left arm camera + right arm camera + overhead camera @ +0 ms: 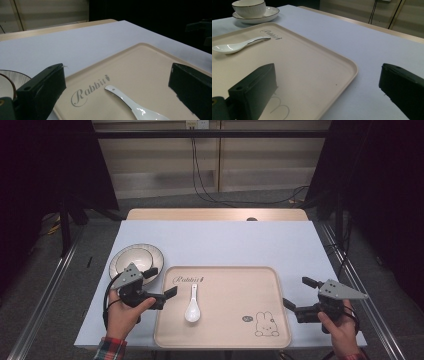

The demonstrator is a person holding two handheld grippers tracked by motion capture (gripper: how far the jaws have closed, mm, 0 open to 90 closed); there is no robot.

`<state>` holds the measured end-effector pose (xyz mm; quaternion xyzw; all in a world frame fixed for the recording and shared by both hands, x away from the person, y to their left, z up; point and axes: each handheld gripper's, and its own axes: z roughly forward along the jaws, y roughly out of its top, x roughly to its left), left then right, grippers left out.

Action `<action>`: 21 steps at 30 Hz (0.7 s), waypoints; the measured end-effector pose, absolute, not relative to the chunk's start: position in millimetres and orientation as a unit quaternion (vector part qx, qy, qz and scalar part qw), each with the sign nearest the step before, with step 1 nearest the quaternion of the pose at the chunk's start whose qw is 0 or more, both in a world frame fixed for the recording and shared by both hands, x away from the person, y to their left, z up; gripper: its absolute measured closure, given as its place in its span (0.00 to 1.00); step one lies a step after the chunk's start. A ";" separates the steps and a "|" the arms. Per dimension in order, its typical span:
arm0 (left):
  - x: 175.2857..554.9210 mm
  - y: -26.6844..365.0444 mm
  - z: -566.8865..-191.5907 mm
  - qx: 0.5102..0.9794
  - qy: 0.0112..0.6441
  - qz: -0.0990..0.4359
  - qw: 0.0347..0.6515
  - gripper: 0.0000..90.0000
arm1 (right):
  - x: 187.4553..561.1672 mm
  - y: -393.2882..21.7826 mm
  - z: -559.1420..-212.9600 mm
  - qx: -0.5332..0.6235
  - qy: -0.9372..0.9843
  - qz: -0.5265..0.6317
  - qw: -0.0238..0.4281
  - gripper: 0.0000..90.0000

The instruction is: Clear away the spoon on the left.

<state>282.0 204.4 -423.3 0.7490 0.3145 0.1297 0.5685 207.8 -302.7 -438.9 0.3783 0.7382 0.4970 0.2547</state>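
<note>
Left gripper (pixel 162 283) gaping empty beside spoon (pixel 192 306) on tray (pixel 225 340); careless reach could knock spoon sideways, right gripper (pixel 295 292) open too.

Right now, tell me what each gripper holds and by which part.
Nothing is held. The left gripper stands open by the tray's left edge, the white spoon lying free on it; the right gripper is open and empty.

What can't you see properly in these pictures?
- Bowl, left gripper view: cut off by the picture's edge and hidden partly behind the tool's own jaw.
- Spoon, same view: its scoop runs off the bottom edge.
- Rabbit drawing, right gripper view: mostly cut off by the bottom edge.
</note>
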 end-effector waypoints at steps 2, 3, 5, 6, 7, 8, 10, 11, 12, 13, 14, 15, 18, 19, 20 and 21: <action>281.7 205.7 -422.8 0.750 0.312 0.134 0.567 0.01 | 207.6 -303.2 -438.9 0.380 0.738 0.498 0.254 0.01; 281.7 206.8 -422.7 0.752 0.309 0.135 0.567 0.01 | 207.6 -303.5 -438.9 0.379 0.738 0.499 0.252 0.01; 281.1 208.1 -422.2 0.751 0.311 0.137 0.566 0.01 | 207.1 -304.4 -438.3 0.379 0.738 0.498 0.250 0.01; 280.9 209.3 -421.8 0.751 0.310 0.140 0.567 0.01 | 207.1 -304.6 -438.2 0.381 0.737 0.499 0.252 0.01; 280.8 210.1 -421.6 0.750 0.310 0.144 0.565 0.01 | 207.0 -304.7 -438.1 0.383 0.734 0.501 0.251 0.01; 280.8 211.0 -421.4 0.752 0.309 0.147 0.563 0.01 | 207.3 -305.3 -438.1 0.380 0.735 0.502 0.250 0.01; 280.3 212.8 -421.1 0.751 0.312 0.148 0.563 0.01 | 207.3 -306.4 -437.9 0.383 0.733 0.503 0.250 0.01; 280.1 213.8 -420.9 0.751 0.312 0.146 0.563 0.01 | 207.1 -307.0 -437.7 0.383 0.734 0.503 0.249 0.01; 279.9 214.5 -420.7 0.751 0.313 0.148 0.563 0.01 | 207.0 -307.5 -437.6 0.384 0.733 0.503 0.249 0.01; 280.0 215.3 -420.3 0.751 0.312 0.148 0.562 0.01 | 207.0 -308.2 -437.4 0.383 0.734 0.502 0.250 0.01; 280.5 216.7 -420.0 0.752 0.308 0.150 0.563 0.01 | 206.9 -308.3 -437.3 0.386 0.731 0.504 0.250 0.01; 280.2 217.6 -419.8 0.750 0.312 0.149 0.564 0.01 | 207.2 -309.3 -437.3 0.382 0.733 0.504 0.250 0.01; 280.1 221.7 -419.2 0.747 0.317 0.154 0.564 0.01 | 206.6 -311.4 -436.8 0.388 0.729 0.505 0.251 0.01; 280.6 223.3 -419.2 0.747 0.315 0.154 0.565 0.01 | 206.8 -312.1 -436.7 0.387 0.729 0.507 0.250 0.01; 280.0 224.2 -418.9 0.747 0.319 0.158 0.562 0.01 | 206.7 -313.3 -436.6 0.387 0.729 0.506 0.251 0.01; 280.3 225.3 -418.9 0.748 0.316 0.157 0.563 0.01 | 206.7 -313.9 -436.5 0.388 0.728 0.506 0.252 0.01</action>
